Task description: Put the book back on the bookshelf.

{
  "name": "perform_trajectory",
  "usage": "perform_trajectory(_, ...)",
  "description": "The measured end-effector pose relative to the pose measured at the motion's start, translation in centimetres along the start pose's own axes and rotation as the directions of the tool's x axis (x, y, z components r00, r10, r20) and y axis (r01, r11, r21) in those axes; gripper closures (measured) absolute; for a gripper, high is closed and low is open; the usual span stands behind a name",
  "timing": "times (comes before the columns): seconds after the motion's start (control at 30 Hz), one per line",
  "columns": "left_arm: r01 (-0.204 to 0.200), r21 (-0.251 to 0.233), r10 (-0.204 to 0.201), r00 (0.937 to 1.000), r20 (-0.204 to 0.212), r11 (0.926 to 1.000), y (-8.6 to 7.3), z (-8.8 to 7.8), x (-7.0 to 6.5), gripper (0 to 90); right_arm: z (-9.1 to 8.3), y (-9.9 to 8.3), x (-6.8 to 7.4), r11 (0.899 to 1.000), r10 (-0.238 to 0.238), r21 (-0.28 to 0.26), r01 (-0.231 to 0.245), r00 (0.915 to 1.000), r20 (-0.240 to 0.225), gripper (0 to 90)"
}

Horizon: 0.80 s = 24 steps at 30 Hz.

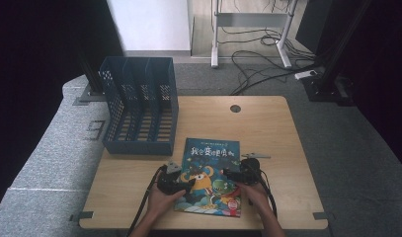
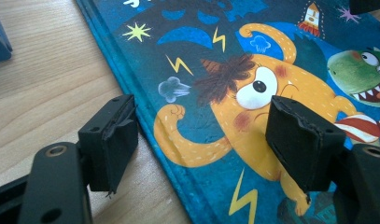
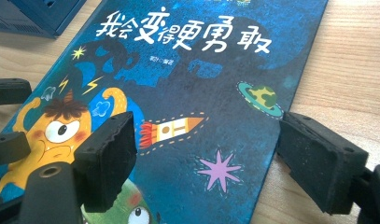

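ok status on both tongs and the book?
Left tongs open, straddling the picture book's left edge. Right tongs open, straddling its right edge. Book flat on table, ungripped. Blue file rack stands clear behind.

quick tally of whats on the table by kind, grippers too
book: 1
file rack: 1
grippers: 2, left gripper and right gripper, both open over the book
total: 4
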<state>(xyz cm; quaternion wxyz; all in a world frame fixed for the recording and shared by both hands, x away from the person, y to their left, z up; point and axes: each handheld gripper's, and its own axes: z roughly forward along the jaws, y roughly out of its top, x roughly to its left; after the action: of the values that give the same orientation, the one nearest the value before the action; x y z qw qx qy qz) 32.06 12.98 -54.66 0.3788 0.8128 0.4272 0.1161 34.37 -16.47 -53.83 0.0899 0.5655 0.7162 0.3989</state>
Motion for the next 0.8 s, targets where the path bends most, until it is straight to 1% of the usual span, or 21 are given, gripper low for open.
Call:
perform_trajectory(0.5, -0.002, 0.0, 0.002, 1.0, 0.001, 1.0, -0.01, 0.0, 0.02, 25.2, -0.14, 0.03, 0.1, 1.0, -0.011, -0.008, 0.011, 0.9999, 0.006, 20.5)
perform_trajectory(0.63, -0.003, 0.0, 0.003, 1.0, 0.001, 1.0, -0.01, -0.01, 0.01, 25.2, -0.13, 0.02, 0.11, 1.0, -0.012, -0.005, 0.012, 0.9999, 0.007, 20.8)
perform_trajectory(0.8, -0.003, 0.0, 0.003, 1.0, 0.001, 1.0, -0.02, -0.01, 0.02, 25.2, -0.08, 0.0, 0.0, 1.0, -0.009, 0.011, 0.009, 1.0, 0.003, 20.7)
